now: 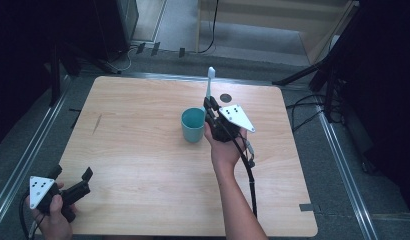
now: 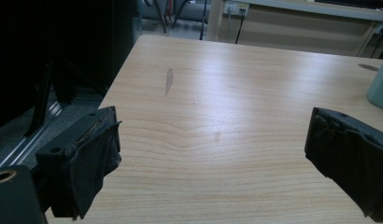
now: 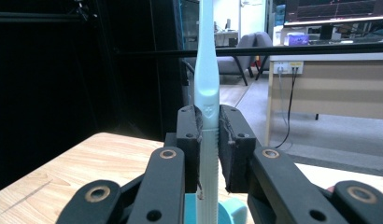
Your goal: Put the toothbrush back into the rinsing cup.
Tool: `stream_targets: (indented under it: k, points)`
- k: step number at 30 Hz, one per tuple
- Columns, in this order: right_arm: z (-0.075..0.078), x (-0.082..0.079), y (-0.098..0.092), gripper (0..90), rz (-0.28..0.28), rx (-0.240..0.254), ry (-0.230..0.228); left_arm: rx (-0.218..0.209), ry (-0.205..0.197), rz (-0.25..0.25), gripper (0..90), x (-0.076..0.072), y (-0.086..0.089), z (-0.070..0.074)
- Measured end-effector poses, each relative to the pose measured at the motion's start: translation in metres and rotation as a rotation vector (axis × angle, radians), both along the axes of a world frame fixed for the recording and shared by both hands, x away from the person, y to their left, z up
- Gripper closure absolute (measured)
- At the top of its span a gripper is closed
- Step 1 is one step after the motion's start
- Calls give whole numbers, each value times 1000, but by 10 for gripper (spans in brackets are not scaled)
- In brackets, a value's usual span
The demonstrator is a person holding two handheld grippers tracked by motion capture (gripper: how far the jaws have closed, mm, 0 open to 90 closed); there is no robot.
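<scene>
right tongs (image 1: pixel 209 104) centre frame, clamped on a pale toothbrush (image 1: pixel 210 80), upright, head up | handle's lower end just above the teal cup (image 1: pixel 193 125) in the right gripper view | looks like dropping it in comes next, not yet done | left tongs (image 1: pixel 72 176) lower left over bench (image 1: pixel 143 165), jaws apart, idle

Table (image 1: pixel 143 150) lies bare across its left and near areas; passage free. Obstacles stand mid-table: cup (image 1: pixel 193 125), with right tongs (image 1: pixel 209 104) just beside it holding an upright toothbrush (image 1: pixel 210 82).
</scene>
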State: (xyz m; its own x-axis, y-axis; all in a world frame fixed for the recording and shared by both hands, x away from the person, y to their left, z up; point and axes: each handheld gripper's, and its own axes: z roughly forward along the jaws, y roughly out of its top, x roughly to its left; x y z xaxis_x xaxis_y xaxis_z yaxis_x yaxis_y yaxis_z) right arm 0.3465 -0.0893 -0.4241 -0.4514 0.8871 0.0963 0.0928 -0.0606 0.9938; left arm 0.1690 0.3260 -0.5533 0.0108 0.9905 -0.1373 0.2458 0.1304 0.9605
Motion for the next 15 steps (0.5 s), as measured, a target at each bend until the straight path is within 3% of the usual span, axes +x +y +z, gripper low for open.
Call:
stream_targets:
  k: [3,6,15]
  points:
    - [-5,6,5,796,17,10,5,-1,0,0,33,0,0,0]
    - [-12,12,11,796,25,-15,11,-2,1,2,33,0,0,0]
    - [-41,21,25,796,64,-69,104,-7,0,1,33,0,1,0]
